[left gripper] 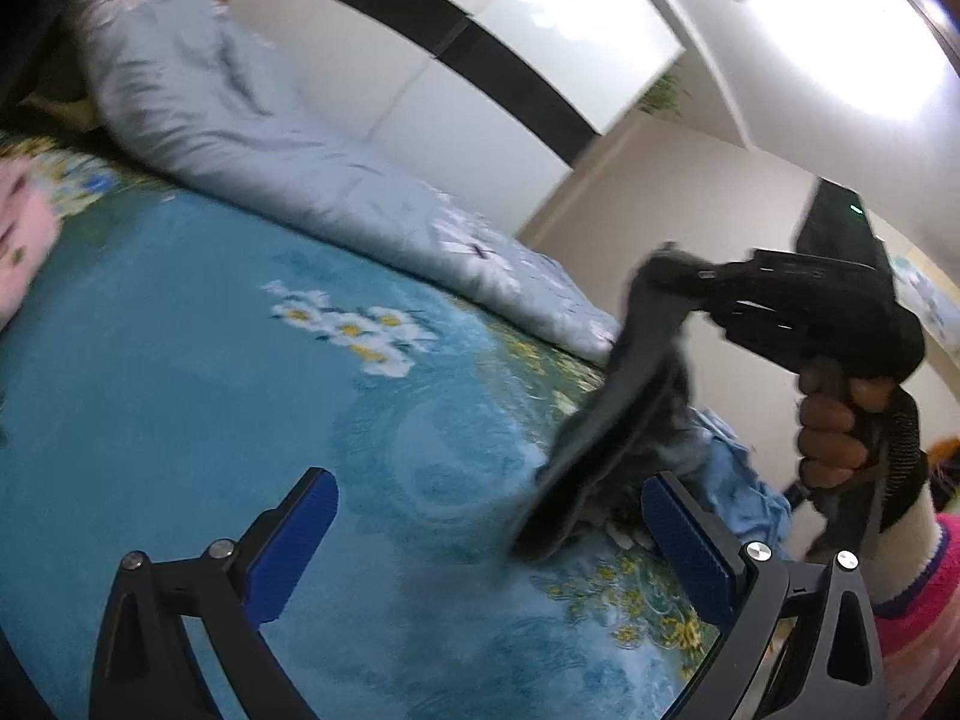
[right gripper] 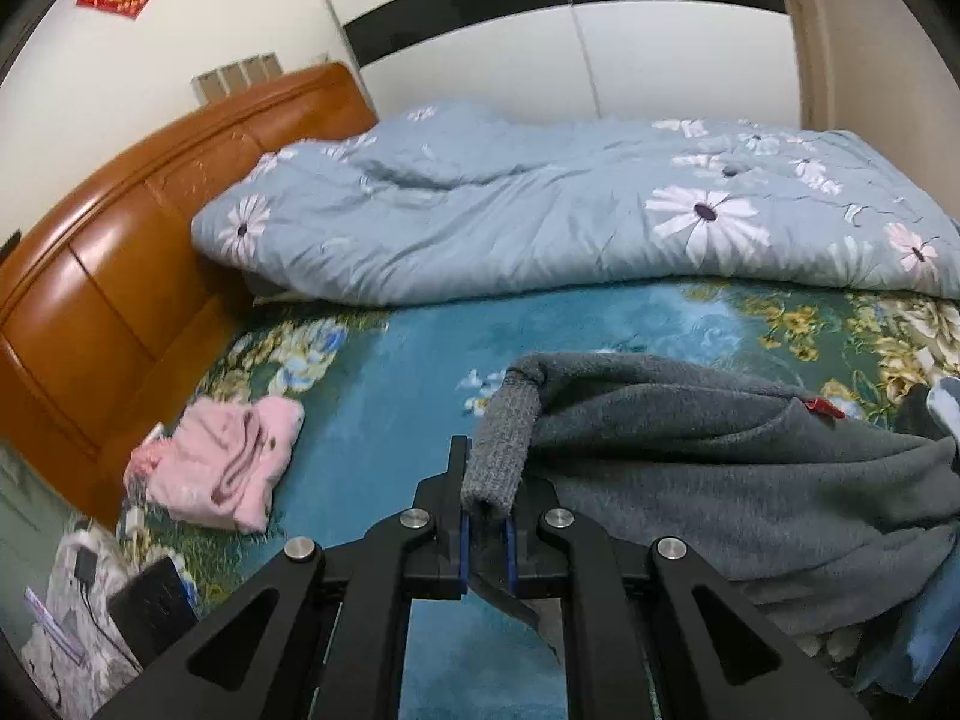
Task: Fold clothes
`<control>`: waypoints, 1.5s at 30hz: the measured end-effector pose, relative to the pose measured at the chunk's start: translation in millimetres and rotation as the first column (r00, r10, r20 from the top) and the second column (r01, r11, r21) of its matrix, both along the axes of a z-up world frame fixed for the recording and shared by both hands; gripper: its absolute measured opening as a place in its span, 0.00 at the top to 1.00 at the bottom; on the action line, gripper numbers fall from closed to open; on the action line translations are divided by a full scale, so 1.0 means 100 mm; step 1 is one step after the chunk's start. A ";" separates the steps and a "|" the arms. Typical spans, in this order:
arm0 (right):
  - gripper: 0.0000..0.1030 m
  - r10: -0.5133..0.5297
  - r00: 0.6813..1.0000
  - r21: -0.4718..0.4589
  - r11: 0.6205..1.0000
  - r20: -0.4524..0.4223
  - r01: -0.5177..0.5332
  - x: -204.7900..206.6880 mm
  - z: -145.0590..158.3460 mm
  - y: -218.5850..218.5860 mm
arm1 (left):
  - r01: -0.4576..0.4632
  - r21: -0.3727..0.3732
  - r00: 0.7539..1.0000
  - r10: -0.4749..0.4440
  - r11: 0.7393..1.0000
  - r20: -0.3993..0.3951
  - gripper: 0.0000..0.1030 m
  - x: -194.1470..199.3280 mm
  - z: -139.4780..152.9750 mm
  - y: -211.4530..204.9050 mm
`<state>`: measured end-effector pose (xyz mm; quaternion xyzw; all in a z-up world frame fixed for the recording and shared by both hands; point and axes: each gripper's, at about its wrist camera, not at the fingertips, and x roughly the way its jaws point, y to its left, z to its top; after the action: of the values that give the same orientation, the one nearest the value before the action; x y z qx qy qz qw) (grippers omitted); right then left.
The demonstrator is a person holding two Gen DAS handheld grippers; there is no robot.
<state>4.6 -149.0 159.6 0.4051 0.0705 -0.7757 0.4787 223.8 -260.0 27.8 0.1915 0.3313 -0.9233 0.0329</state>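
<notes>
R gripper [right gripper: 486, 531] clamped narrow on ribbed cuff [right gripper: 501, 450] of grey sweater [right gripper: 720, 480], lifted over blue bedsheet [left gripper: 180, 390] at 3 o'clock; L gripper [left gripper: 489, 540] wide, holding nothing. Risks: thin cuff bite slipping under hanging weight, sleeve stretching, body dragging blue garment [left gripper: 738, 480] beneath

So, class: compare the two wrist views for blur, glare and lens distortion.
Left wrist view: motion-smeared, the grey sweater streaked, ceiling light blown out. Right wrist view: sharper, the sweater's ribbed cuff crisp in the right gripper; fisheye bends the headboard.
</notes>
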 end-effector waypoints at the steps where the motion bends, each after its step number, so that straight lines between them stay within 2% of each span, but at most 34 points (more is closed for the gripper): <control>1: 0.92 0.002 1.000 0.005 1.000 0.004 -0.002 0.00 -0.02 0.02 | 0.027 -0.019 1.000 -0.027 0.999 -0.007 0.00 -0.09 0.03 0.08; 6: 0.92 0.003 1.000 0.016 1.000 0.021 -0.004 -0.01 -0.03 0.18 | 0.163 -0.093 0.985 -0.167 0.982 -0.034 0.00 -0.60 0.18 0.45; 9: 0.92 0.004 1.000 0.022 1.000 0.031 -0.005 -0.02 -0.04 0.27 | 0.208 -0.135 0.977 -0.211 0.969 -0.012 0.00 -0.92 0.24 0.67; 13: 0.92 0.028 0.999 0.043 0.999 0.029 -0.030 0.02 -0.07 0.37 | 0.226 -0.210 0.974 -0.220 0.951 0.053 0.00 -1.25 0.25 0.91; 15: 0.91 0.035 0.999 0.045 0.998 0.033 -0.037 0.03 -0.10 0.44 | 0.227 -0.210 0.974 -0.217 0.951 0.068 0.03 -1.36 0.20 0.98; 18: 0.91 0.035 0.998 0.041 0.998 0.042 -0.037 0.01 -0.18 0.59 | 0.210 -0.216 0.976 -0.193 0.953 0.098 0.21 -1.45 0.15 1.05; 19: 0.91 0.033 0.998 0.039 0.999 0.044 -0.035 0.00 -0.21 0.64 | 0.202 -0.221 0.977 -0.181 0.954 0.113 0.33 -1.48 0.14 1.08; 20: 0.91 0.031 0.998 0.038 0.999 0.046 -0.032 -0.01 -0.25 0.69 | 0.214 -0.213 0.973 -0.189 0.953 0.129 0.50 -1.53 0.12 1.10; 21: 0.90 0.028 0.998 0.036 0.999 0.048 -0.030 -0.02 -0.28 0.75 | 0.234 -0.193 0.967 -0.209 0.953 0.142 0.61 -1.59 0.08 1.11; 22: 0.89 0.026 0.998 0.035 0.999 0.050 -0.028 -0.03 -0.31 0.80 | 0.239 -0.180 0.964 -0.211 0.954 0.159 0.76 -1.63 0.06 1.13; 25: 0.87 -0.014 0.998 0.026 1.000 0.059 0.012 -0.09 -0.40 1.04 | 0.218 -0.186 0.966 -0.184 0.958 0.183 0.89 -1.71 0.00 1.15; 27: 0.85 -0.052 0.997 0.017 0.999 0.062 0.051 -0.14 -0.45 1.26 | 0.226 -0.176 0.965 -0.196 0.958 0.175 0.89 -1.72 -0.02 1.15; 30: 0.68 -0.137 0.989 -0.009 0.990 0.053 0.137 -0.20 -0.51 1.78 | 0.226 -0.213 0.965 -0.189 0.951 0.181 0.89 -1.73 -0.01 1.21; 32: 0.66 -0.206 0.978 -0.020 0.978 0.036 0.207 -0.24 -0.54 2.14 | 0.222 -0.223 0.965 -0.183 0.949 0.186 0.90 -1.74 -0.03 1.20; 35: 0.63 -0.411 0.910 -0.015 0.912 -0.049 0.411 -0.29 -0.51 2.87 | 0.204 -0.198 0.965 -0.163 0.959 0.203 0.90 -1.80 -0.07 1.13; 36: 0.59 -0.482 0.873 -0.018 0.876 -0.076 0.482 -0.31 -0.50 3.11 | 0.198 -0.183 0.965 -0.159 0.963 0.209 0.90 -1.82 -0.09 1.10; 38: 0.54 -0.620 0.775 -0.005 0.781 -0.124 0.624 -0.37 -0.51 3.56 | 0.191 -0.153 0.963 -0.154 0.970 0.222 0.90 -1.87 -0.12 1.06; 40: 0.52 -0.734 0.657 0.005 0.666 -0.170 0.746 -0.43 -0.53 3.98 | 0.186 -0.123 0.960 -0.153 0.975 0.235 0.90 -1.91 -0.15 1.05; 41: 0.52 -0.762 0.626 0.007 0.634 -0.167 0.773 -0.47 -0.55 4.11 | 0.184 -0.119 0.959 -0.152 0.976 0.240 0.90 -1.92 -0.16 1.06; 43: 0.52 -0.775 0.622 0.009 0.625 -0.113 0.781 -0.58 -0.64 4.23 | 0.188 -0.118 0.956 -0.154 0.975 0.251 0.90 -1.94 -0.16 1.11; 45: 0.52 -0.768 0.638 -0.003 0.639 -0.053 0.769 -0.67 -0.72 4.23 | 0.199 -0.125 0.951 -0.161 0.972 0.263 0.90 -1.95 -0.16 1.16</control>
<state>-62.1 273.5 87.5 0.3823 -0.0885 -0.9146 0.0981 29.3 -143.6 12.3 0.3334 0.2352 -0.9130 0.0043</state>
